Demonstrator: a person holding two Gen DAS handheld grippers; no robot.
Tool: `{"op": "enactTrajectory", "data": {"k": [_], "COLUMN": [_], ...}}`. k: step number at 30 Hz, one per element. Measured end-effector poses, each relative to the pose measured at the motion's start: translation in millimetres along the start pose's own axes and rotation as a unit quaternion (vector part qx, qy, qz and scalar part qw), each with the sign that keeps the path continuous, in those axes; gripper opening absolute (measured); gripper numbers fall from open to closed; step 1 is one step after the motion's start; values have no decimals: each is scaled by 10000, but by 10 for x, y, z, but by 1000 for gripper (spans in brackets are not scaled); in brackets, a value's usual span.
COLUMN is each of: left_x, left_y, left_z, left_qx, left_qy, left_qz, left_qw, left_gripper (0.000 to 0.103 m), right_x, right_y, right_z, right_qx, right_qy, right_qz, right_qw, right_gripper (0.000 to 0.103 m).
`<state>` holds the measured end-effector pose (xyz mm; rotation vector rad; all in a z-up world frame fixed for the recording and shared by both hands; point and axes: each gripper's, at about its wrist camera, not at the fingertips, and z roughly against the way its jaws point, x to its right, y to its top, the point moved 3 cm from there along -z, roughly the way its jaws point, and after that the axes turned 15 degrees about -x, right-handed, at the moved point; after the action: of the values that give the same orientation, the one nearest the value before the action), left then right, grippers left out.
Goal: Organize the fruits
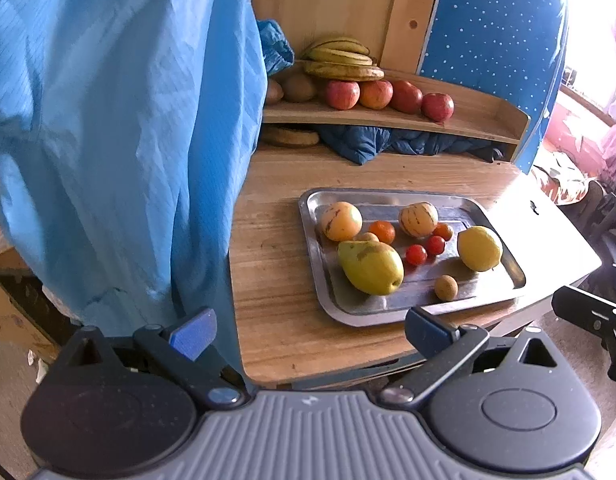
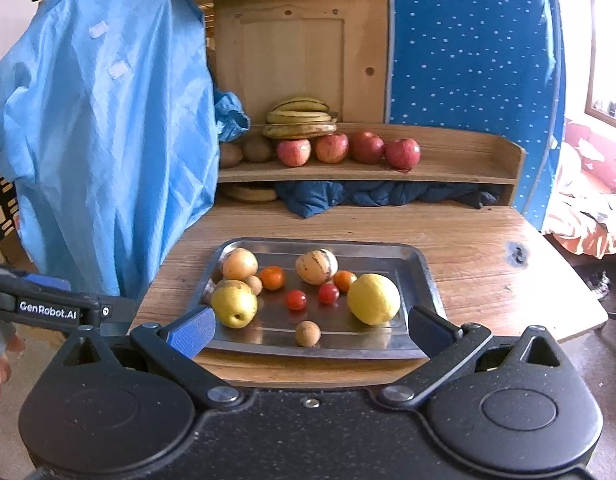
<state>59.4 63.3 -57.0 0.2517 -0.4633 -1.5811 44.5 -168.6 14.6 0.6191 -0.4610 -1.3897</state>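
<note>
Both claws were spread wide, empty: right claw [image 2: 309, 330] hung over the surface's [image 2: 487, 256] near edge, just short of the tray [image 2: 421, 264]; left claw [image 1: 308, 332] was off its near-left corner. On the tray: pear [image 2: 234, 302], lemon [image 2: 373, 298], two tomatoes [image 2: 296, 299], two oranges [image 2: 272, 277], two striped melons [image 2: 316, 266]. On the shelf [image 2: 447, 174] behind: apples [image 2: 366, 147], bananas [image 2: 300, 120].

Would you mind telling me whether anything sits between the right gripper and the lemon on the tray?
Nothing visible does. The right gripper, open, faces the tray; the lemon lies near the front rim, unobstructed.
</note>
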Motion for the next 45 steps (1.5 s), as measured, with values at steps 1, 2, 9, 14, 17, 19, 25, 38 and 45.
{"op": "enactTrajectory", "data": {"k": [1,2,9,14,17,19,25,38,45], "left_x": [-2,-11,-11,33,40,46,74,146,160], "left_y": [-12,-21,-89,-145,-174,-189,-211,-213,-212], "left_z": [0,7,67,133,171,179,196,171,170], "left_qx": [-4,4,42,79,102,87,88,60,58], "left_qy": [22,60,158,198,215,225,186,119,126], "left_qz": [25,48,53,-70,-66,-68,-99,-196,-197], "left_qw": [10000,10000,9999,9997,9997,9997,9997,9997,9997], "left_gripper": [102,102,102,102,102,102,102,102,102], "right_x": [9,16,38,29,45,53,92,135,134], "right_y": [-18,-38,-123,-152,-145,-145,-197,-244,-262], "right_z": [9,12,26,49,66,85,83,83,34], "right_qx": [7,3,-43,5,34,68,12,-77,-175], "right_qy": [-11,-13,10,57,52,57,65,6,4], "right_qz": [-47,-101,-234,-259,-288,-293,-367,-414,-448], "right_qw": [10000,9999,9997,9996,9996,9995,9993,9991,9988], "right_gripper": [102,102,102,102,102,102,102,102,102]}}
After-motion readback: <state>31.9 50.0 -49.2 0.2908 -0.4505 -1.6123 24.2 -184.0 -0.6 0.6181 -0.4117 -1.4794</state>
